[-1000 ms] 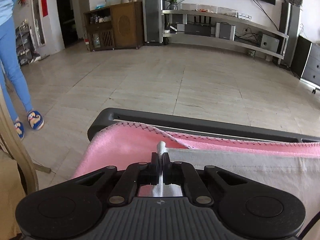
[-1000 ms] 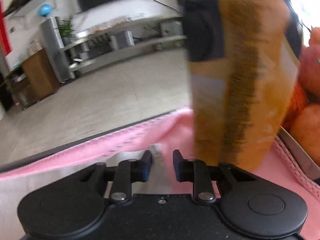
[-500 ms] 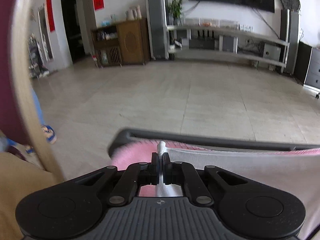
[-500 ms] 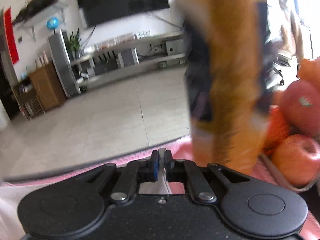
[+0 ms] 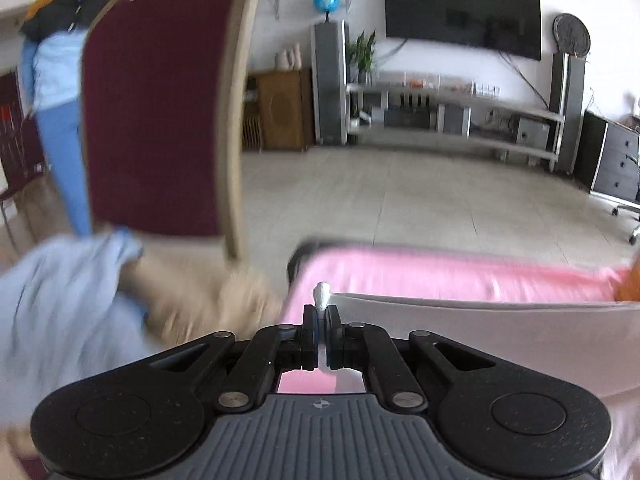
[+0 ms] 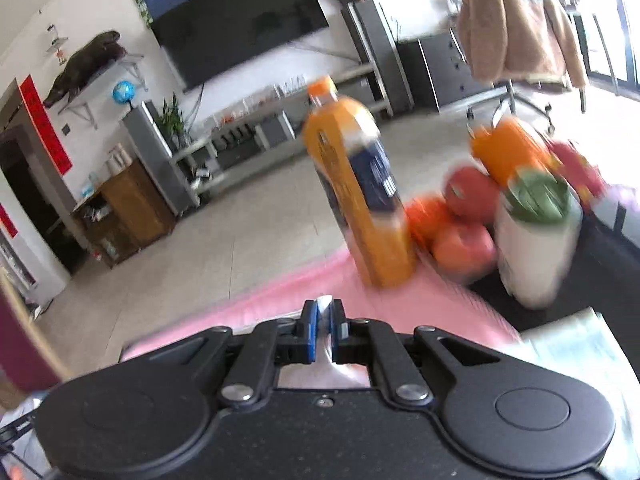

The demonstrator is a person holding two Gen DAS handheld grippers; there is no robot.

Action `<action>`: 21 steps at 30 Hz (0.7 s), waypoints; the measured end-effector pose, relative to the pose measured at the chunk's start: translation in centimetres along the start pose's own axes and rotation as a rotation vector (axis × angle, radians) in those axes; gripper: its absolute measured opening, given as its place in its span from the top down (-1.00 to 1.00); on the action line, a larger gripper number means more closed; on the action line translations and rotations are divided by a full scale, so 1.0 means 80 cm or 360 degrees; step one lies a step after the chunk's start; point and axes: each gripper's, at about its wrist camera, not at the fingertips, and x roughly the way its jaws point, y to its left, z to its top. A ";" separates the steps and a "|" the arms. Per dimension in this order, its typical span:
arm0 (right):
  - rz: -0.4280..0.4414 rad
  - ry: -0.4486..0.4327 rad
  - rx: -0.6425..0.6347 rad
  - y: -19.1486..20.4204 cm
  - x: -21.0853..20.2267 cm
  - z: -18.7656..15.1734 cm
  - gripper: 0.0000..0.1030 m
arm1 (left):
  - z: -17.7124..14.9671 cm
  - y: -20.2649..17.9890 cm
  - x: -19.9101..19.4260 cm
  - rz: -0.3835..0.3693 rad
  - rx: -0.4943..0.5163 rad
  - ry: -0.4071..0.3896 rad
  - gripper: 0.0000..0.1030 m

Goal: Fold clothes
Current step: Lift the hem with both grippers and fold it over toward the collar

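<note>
One orange bottle (image 6: 360,192), one chair (image 5: 160,100), one television (image 5: 460,8).

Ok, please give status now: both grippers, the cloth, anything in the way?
Left gripper shut on white garment. Right gripper shut on it too. Pink towel underneath. Orange bottle and fruit close on right side.

Bright daylight, perhaps from windows at right; heavy motion blur, fisheye-curved edges.

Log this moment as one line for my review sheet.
task: fold clothes | left hand-held gripper: shut on white cloth | right hand-held gripper: shut on white cloth | beneath: pink towel | nearby: orange bottle
</note>
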 end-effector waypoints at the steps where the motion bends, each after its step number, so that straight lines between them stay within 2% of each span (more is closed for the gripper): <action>1: 0.0006 0.0033 0.0007 -0.007 -0.014 -0.019 0.88 | -0.024 0.008 -0.012 0.0007 -0.0005 0.0036 0.93; 5: -0.0040 0.0132 0.0003 -0.040 -0.048 -0.102 0.88 | -0.113 0.030 -0.031 0.0030 -0.0044 0.0212 0.93; 7: -0.0080 0.0226 0.0070 -0.064 -0.053 -0.143 0.88 | -0.148 0.036 -0.027 0.0048 -0.0086 0.0310 0.93; 9: -0.0066 0.0279 0.0181 -0.086 -0.051 -0.174 0.88 | -0.168 0.043 -0.027 0.0070 -0.0115 0.0329 0.93; 13: -0.0042 0.0220 0.0254 -0.100 -0.055 -0.187 0.88 | -0.171 0.047 -0.047 0.0068 -0.0120 0.0228 0.92; 17: 0.0022 0.0101 0.0165 -0.092 -0.078 -0.186 0.88 | -0.168 0.048 -0.082 0.0043 -0.0135 0.0102 0.92; 21: -0.0004 0.0106 0.0138 -0.097 -0.084 -0.196 0.88 | -0.180 0.053 -0.089 0.0023 -0.0169 0.0164 0.92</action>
